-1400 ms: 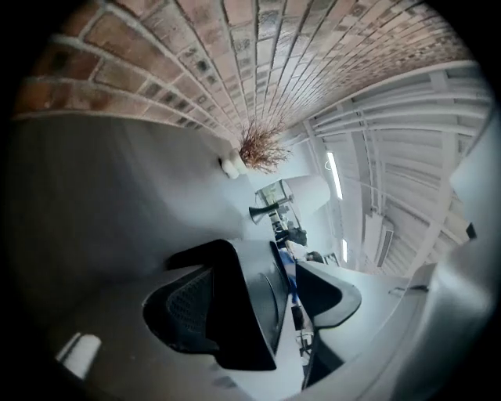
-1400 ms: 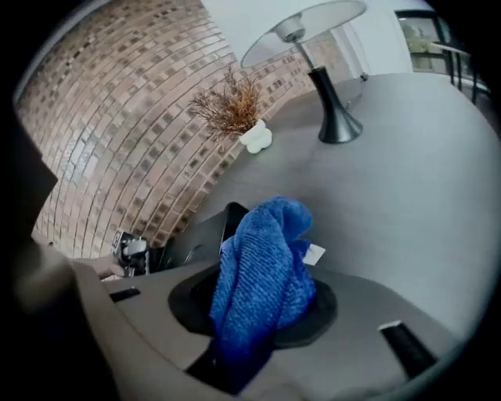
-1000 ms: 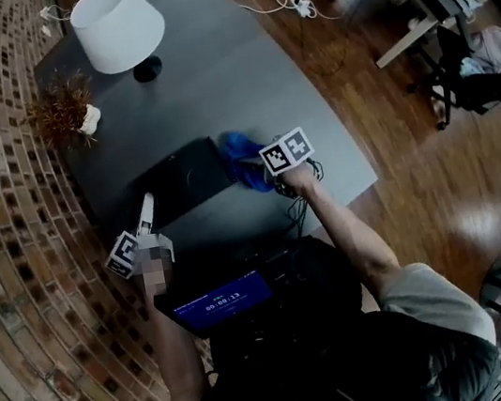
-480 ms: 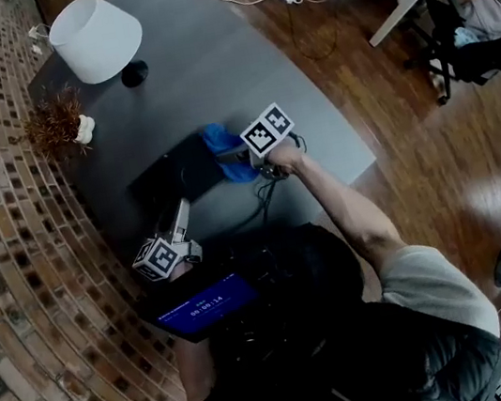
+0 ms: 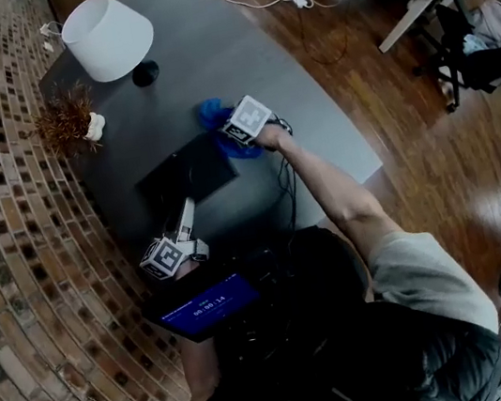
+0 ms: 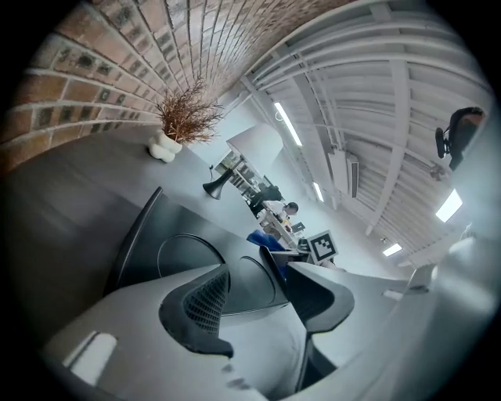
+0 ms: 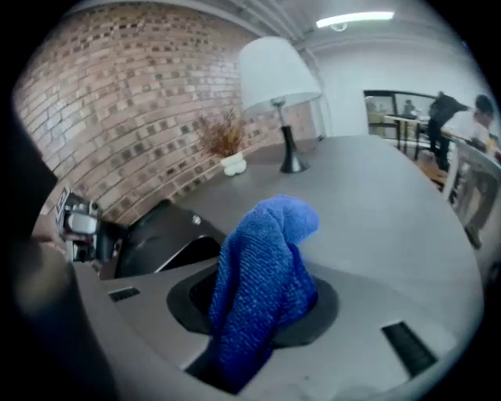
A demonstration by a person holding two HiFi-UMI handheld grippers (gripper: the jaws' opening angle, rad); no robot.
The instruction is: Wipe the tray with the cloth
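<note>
Grey table (image 5: 237,64); on it: black tray (image 5: 187,172); white lamp (image 5: 107,36); dried plant (image 5: 69,111)

A small dark device with a glowing blue screen (image 5: 206,304), sitting just below the person's chest, is showing white timer digits that are reading roughly 00:00:14.

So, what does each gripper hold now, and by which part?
Right gripper: the blue cloth, pinched at a bunched fold. Left gripper: its jaws have just been closing on the tray at its near corner, which sits between them.
</note>
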